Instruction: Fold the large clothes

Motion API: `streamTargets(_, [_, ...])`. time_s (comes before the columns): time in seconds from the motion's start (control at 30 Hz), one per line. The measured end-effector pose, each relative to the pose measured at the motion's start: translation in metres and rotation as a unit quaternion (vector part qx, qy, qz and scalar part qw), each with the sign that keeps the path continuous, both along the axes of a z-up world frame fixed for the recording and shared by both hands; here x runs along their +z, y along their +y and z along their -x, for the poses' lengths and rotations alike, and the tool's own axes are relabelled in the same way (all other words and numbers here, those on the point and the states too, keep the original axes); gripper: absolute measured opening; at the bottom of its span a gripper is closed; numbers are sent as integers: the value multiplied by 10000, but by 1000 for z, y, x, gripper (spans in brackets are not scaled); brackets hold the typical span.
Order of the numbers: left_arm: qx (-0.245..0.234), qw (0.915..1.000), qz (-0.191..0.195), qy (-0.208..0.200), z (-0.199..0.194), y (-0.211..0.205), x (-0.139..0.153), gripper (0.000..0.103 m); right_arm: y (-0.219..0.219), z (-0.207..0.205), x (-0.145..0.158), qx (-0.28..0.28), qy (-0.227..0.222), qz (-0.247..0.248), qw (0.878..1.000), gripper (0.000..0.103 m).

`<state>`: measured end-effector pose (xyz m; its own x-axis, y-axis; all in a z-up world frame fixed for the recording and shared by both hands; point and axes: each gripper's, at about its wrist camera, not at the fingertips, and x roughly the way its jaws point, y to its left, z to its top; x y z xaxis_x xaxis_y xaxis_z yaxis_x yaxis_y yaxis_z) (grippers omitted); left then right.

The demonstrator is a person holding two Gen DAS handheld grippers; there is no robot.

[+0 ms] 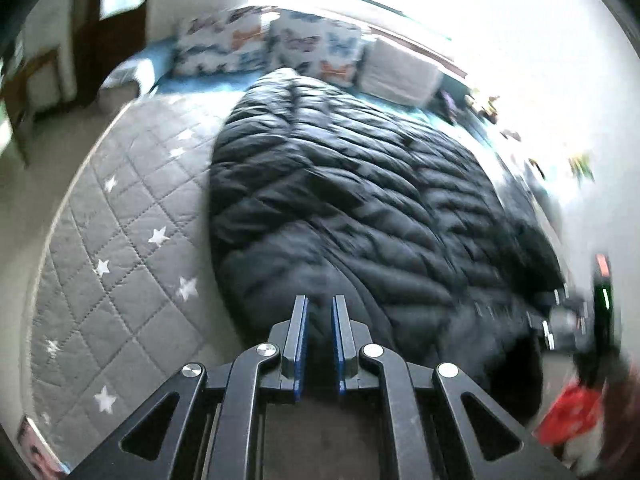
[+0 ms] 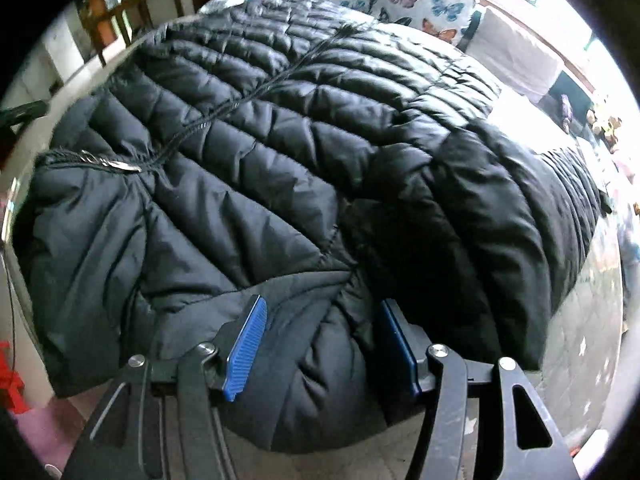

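Left wrist view – looks steeply down past claw (image 1: 320, 312), jacket (image 1: 360, 200) ahead. Right wrist view – closer, jacket (image 2: 260, 152) fills frame. Shared: jacket, butterfly pillows (image 1: 280, 44) beyond.

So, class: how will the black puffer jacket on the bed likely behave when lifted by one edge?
The jacket looks puffy and creased, so probably floppy and sagging. Its quilted padding suggests it is light for its bulk. The shiny fabric may slip between the pads.

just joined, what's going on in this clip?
A person with a handheld gripper in each hand is folding a black puffer jacket spread on a bed with a grey star-print quilt. The right gripper stands open astride a bulge at the jacket's near edge, not clamped. The left gripper is nearly shut with nothing visibly between its pads. Butterfly pillows sit at the far end.
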<state>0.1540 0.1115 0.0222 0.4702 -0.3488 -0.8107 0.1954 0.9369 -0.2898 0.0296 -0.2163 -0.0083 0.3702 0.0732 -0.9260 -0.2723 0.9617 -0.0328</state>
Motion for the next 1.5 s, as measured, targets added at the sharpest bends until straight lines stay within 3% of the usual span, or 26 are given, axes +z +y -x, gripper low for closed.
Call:
streamTargets(0.2, [547,9936,830,539,-57,22,-41,13,-24,22,24,-360,-320,-573,9972,64])
streamTargets(0.37, [969,9807,1549,697,-77,43,-61,13,-50,35,39,-893,-595,-1003,9891,64])
streamTargets(0.53, [1301,9761,1640,584,-98,67,-64,13,-85,40,36,-1466,-632,-1373,9776,64])
streamTargets(0.63, [1403,9716,1832,517,-108,77,-64,13,-104,39,27,-1761,-534,-1830,9657,64])
streamTargets(0.83, [1359,9659,2116,622,-130,82,-77,13,-133,31,3,-2290,-312,-2872,9295,64])
streamTargets(0.93, [1427,9577,2462,433,-130,90,-77,14,-139,26,-7,-2404,-216,-3272,9136,64])
streamTargets(0.97, [1468,9555,2525,410,-131,93,-77,19,-140,24,-11,-2443,-164,-3343,9101,64])
streamTargets(1.0, [1540,9533,2569,398,-131,96,-78,42,-139,22,-14,-2466,-126,-3415,9069,64])
streamTargets(1.03, [1624,9504,2632,339,-132,100,-80,74,-140,20,-16,-2457,-79,-3497,9040,64])
streamTargets(1.1, [1770,9471,2672,150,-132,103,-81,97,-138,17,-22,-2436,22,-3621,8997,64])
streamTargets(1.17, [1785,9495,2580,101,-135,105,-82,97,-135,14,-24,-2416,73,-3614,9005,65])
streamTargets(1.37, [1492,9543,2485,731,-154,100,-106,97,-131,7,-27,-2365,127,-3711,8979,65])
streamTargets(1.5, [1405,9569,2455,653,-157,93,-112,93,-134,7,-29,-2352,130,-3866,8916,65])
